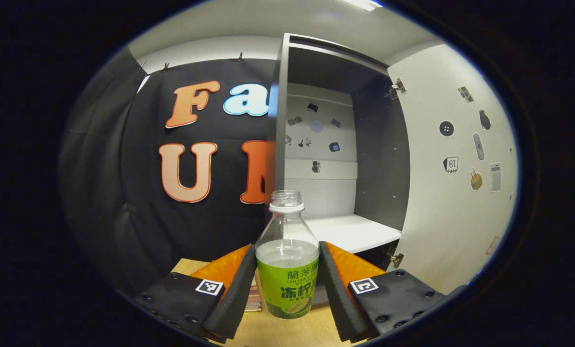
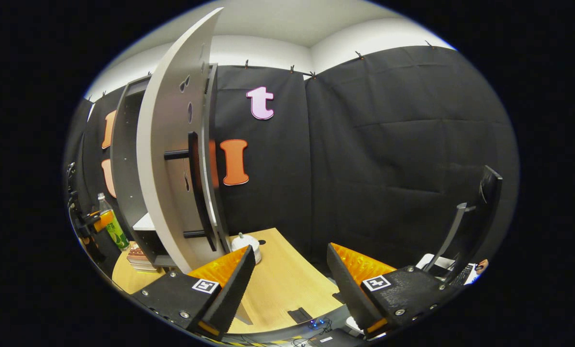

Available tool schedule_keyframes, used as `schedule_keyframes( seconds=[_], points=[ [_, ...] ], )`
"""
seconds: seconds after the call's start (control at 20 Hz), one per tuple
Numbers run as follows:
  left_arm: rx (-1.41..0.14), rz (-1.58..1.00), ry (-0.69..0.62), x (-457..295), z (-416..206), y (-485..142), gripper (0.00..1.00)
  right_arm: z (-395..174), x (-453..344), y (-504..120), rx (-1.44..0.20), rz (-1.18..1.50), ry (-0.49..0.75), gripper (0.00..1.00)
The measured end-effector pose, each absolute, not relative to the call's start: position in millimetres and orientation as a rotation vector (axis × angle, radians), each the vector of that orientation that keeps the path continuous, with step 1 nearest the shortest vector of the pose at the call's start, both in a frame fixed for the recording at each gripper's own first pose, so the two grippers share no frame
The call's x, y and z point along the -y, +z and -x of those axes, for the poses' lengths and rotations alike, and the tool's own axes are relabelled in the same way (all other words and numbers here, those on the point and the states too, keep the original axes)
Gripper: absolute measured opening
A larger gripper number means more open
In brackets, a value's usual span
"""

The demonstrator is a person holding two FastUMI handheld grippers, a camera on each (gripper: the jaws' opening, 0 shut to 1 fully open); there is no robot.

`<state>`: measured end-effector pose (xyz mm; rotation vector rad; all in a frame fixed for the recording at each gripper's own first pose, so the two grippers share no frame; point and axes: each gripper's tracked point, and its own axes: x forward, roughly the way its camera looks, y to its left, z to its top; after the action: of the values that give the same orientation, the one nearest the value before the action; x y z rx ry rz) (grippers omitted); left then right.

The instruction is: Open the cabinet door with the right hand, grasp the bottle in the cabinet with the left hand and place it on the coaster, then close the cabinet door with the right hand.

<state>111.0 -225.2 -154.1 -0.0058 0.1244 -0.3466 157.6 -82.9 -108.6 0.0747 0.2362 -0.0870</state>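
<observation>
In the left gripper view my left gripper (image 1: 286, 248) is shut on a clear, uncapped bottle (image 1: 287, 270) with a green label, held upright just above the wooden table (image 1: 278, 332). Behind it stands the open cabinet (image 1: 345, 154), its white shelf (image 1: 350, 231) bare and its door (image 1: 456, 173) swung out to the right. In the right gripper view my right gripper (image 2: 291, 250) is open with nothing between its fingers, a short way right of the door (image 2: 172, 159) and its black handle (image 2: 196, 188). Far left there, the left gripper holds the bottle (image 2: 113, 226).
A small stack of books (image 2: 140, 258) lies on the table (image 2: 278, 284) below the cabinet front. A white round object (image 2: 246, 242) sits near the door's lower edge. A black stand (image 2: 465, 226) rises at the right beyond the table edge.
</observation>
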Motion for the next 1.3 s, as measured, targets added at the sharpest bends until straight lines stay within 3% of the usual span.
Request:
schedule_keyframes(
  seconds=[0.1, 0.15, 0.4, 0.45, 0.65, 0.7, 0.9, 1.0, 1.05, 1.1, 1.2, 1.3],
  points=[
    [-0.138, 0.018, -0.351, 212, -96, -169, 0.81, -153, 77, -106, -0.237, -0.067, -0.079, 0.98],
    [-0.145, 0.017, -0.357, 205, -87, -179, 0.81, -152, 74, -105, -0.236, -0.062, -0.077, 0.93],
    [-0.200, 0.005, -0.399, 188, -53, -244, 0.81, -145, 61, -106, -0.245, -0.053, -0.071, 0.93],
    [-0.213, 0.015, -0.411, 187, -45, -257, 0.81, -143, 60, -106, -0.249, -0.052, -0.072, 0.98],
    [-0.275, 0.012, -0.409, 180, -25, -312, 0.81, -137, 62, -107, -0.262, -0.066, -0.091, 0.93],
    [-0.292, 0.000, -0.404, 177, -22, -326, 0.81, -135, 63, -108, -0.266, -0.066, -0.098, 0.98],
    [-0.340, -0.011, -0.391, 174, -9, -372, 0.83, -131, 65, -110, -0.283, -0.055, -0.115, 0.98],
    [-0.356, -0.017, -0.382, 175, -6, -389, 0.83, -130, 64, -112, -0.296, -0.057, -0.122, 0.98],
    [-0.361, -0.023, -0.376, 175, -6, -395, 0.83, -130, 63, -114, -0.303, -0.060, -0.123, 0.93],
    [-0.360, -0.025, -0.370, 173, -4, -401, 0.81, -129, 64, -116, -0.310, -0.058, -0.127, 0.97],
    [-0.362, -0.012, -0.362, 172, -4, -407, 0.81, -127, 66, -118, -0.319, -0.049, -0.135, 0.88],
    [-0.351, -0.001, -0.348, 171, -5, -410, 0.81, -124, 66, -118, -0.320, -0.044, -0.136, 0.93]
  ],
)
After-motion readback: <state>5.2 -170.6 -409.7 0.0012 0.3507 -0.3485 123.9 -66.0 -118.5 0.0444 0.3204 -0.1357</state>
